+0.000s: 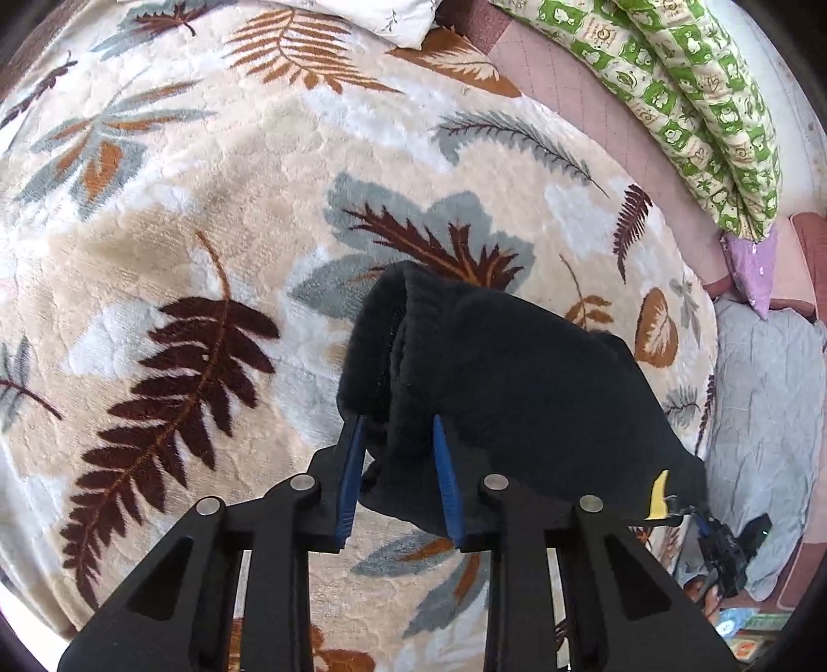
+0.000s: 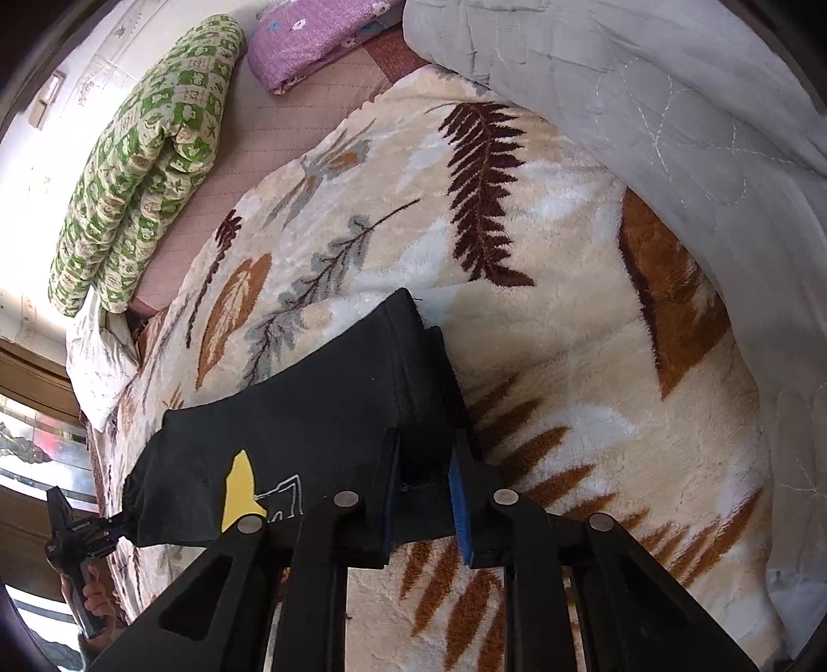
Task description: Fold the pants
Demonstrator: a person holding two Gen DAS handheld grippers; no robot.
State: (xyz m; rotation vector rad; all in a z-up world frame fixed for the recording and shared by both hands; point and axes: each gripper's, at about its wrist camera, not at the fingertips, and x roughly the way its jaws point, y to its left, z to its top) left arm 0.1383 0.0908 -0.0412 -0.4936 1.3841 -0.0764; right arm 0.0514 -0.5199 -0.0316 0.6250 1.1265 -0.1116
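Note:
The black pants (image 1: 506, 372) hang stretched between my two grippers above a leaf-patterned blanket (image 1: 207, 217). My left gripper (image 1: 398, 444) is shut on one bunched end of the pants. My right gripper (image 2: 424, 455) is shut on the other end (image 2: 320, 413), which bears a yellow and white print (image 2: 240, 491). The right gripper also shows in the left wrist view (image 1: 723, 543) at the far end of the cloth, and the left gripper shows in the right wrist view (image 2: 77, 537), held by a hand. The cloth hides the fingertips.
A green patterned rolled quilt (image 1: 692, 103) lies on the pink sheet (image 1: 568, 77) at the bed's far side. A grey quilt (image 2: 646, 103) and a purple pillow (image 2: 310, 41) lie beside the blanket. A white pillow (image 1: 382, 15) lies at the top.

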